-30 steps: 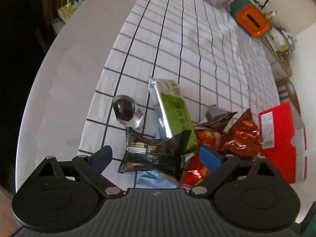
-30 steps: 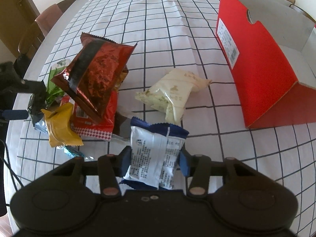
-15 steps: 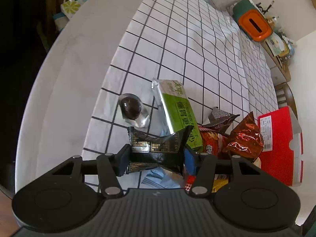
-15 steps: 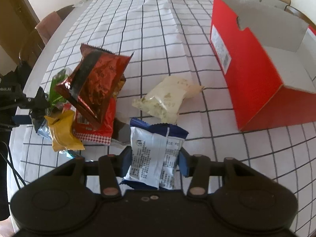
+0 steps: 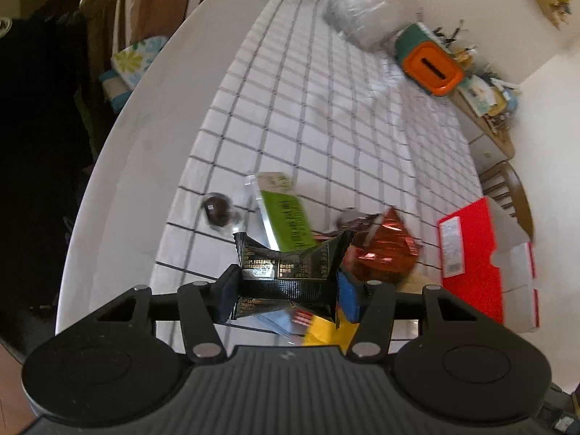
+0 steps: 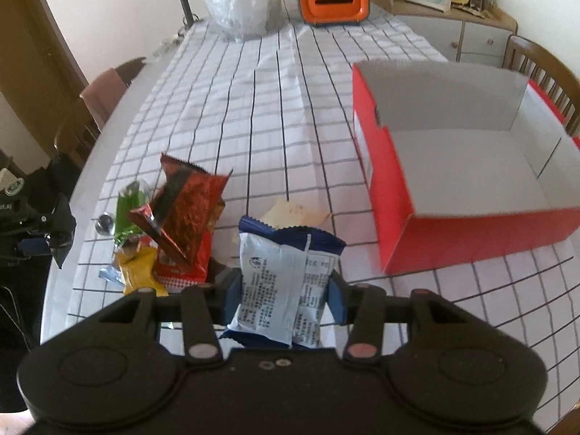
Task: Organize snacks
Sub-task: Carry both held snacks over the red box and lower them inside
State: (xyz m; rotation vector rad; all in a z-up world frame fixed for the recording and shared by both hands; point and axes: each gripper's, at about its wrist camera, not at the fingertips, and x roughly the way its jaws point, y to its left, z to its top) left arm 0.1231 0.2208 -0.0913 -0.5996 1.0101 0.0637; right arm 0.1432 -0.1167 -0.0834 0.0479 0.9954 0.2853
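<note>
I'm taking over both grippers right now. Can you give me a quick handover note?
Left gripper: shut on a black snack packet, lifted off the pile.
Right gripper: shut on a blue-and-white snack packet, held above the checked tablecloth.
Red box: open, nothing visible inside.
On the cloth: green packet, round dark wrapped sweet, red foil bag, yellow packet, pale packet.
Done: two packets picked up.
Left: probably drop both in the box, then the rest.

Cream packet point(image 6: 290, 214) partly hidden behind blue-white packet point(image 6: 282, 290), far shelf clutter point(image 5: 482, 90) blurred
</note>
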